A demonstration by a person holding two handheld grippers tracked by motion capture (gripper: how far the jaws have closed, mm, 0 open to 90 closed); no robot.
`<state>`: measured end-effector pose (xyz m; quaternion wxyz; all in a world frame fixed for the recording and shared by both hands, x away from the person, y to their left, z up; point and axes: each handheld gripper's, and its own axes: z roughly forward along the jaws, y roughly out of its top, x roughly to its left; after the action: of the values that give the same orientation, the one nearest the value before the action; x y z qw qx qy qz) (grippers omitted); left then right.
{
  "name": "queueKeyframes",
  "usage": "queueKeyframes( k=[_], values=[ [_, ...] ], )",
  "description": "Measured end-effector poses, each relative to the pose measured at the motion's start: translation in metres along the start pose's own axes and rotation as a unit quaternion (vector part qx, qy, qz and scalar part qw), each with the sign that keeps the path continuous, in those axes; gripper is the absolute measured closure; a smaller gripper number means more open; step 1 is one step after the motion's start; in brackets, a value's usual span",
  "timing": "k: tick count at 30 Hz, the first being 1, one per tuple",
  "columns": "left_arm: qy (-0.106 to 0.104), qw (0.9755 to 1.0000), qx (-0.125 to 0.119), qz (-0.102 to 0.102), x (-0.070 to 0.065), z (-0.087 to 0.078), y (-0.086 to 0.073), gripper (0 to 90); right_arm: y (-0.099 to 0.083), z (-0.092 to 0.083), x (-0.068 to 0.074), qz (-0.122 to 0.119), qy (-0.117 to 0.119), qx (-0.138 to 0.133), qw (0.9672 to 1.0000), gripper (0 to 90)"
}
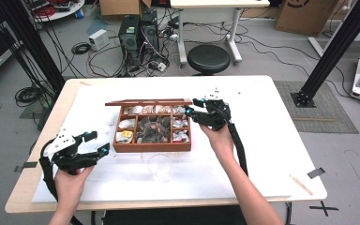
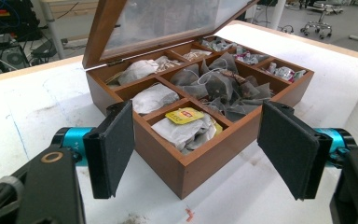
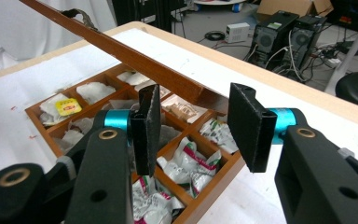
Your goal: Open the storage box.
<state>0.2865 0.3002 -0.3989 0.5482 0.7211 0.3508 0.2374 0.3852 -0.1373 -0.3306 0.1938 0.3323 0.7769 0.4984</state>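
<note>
One wooden tea box (image 1: 152, 146) with nine compartments on the table (image 1: 272, 140), lid (image 3: 121, 53) raised, left gripper (image 1: 98, 143) just beside its corner, jaws wide and empty, right gripper (image 3: 193, 126) at the lid's edge, jaws narrowed with the lid's corner between them, one clear cup (image 1: 160, 167) near the box.

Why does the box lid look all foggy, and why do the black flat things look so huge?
In the left gripper view the wooden box has a lid pane washed pale by glare. The left gripper sits right by its camera, so its pads look big and soft-edged. The high view is blurry all over; the clear cup is faint.
</note>
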Motion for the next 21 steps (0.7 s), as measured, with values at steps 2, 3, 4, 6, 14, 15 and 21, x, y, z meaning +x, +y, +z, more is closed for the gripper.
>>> queueKeyframes(
  k=[2, 3, 4, 6, 14, 15, 21],
  values=[
    [0.000, 1.0000, 0.000, 0.000, 0.000, 0.000, 0.000, 27.6, 0.003, 0.001, -0.001, 0.001, -0.002, -0.002, 1.0000, 55.8],
    [0.000, 1.0000, 0.000, -0.001, 0.000, 0.000, 0.000, 27.6, 0.003, 0.001, -0.001, 0.001, -0.002, -0.002, 1.0000, 55.8],
    [0.000, 1.0000, 0.000, -0.001, 0.000, 0.000, 0.000, 27.6, 0.004, 0.001, -0.001, 0.000, -0.003, -0.002, 1.0000, 55.8],
    [0.000, 1.0000, 0.000, -0.001, 0.000, 0.000, 0.000, 27.6, 0.008, 0.001, -0.003, 0.003, -0.004, -0.003, 1.0000, 55.8],
    [-0.001, 1.0000, 0.001, -0.001, 0.000, 0.000, 0.000, 27.6, 0.016, 0.003, -0.006, 0.008, -0.008, -0.006, 0.9999, 55.7],
    [-0.001, 1.0000, 0.001, 0.000, 0.000, 0.001, 0.000, 27.6, 0.017, 0.004, -0.007, 0.009, -0.009, -0.007, 0.9999, 55.8],
    [-0.002, 1.0000, 0.001, 0.000, 0.000, 0.001, 0.000, 27.6, 0.026, 0.006, -0.011, 0.010, -0.015, -0.008, 0.9998, 55.7]
  ],
)
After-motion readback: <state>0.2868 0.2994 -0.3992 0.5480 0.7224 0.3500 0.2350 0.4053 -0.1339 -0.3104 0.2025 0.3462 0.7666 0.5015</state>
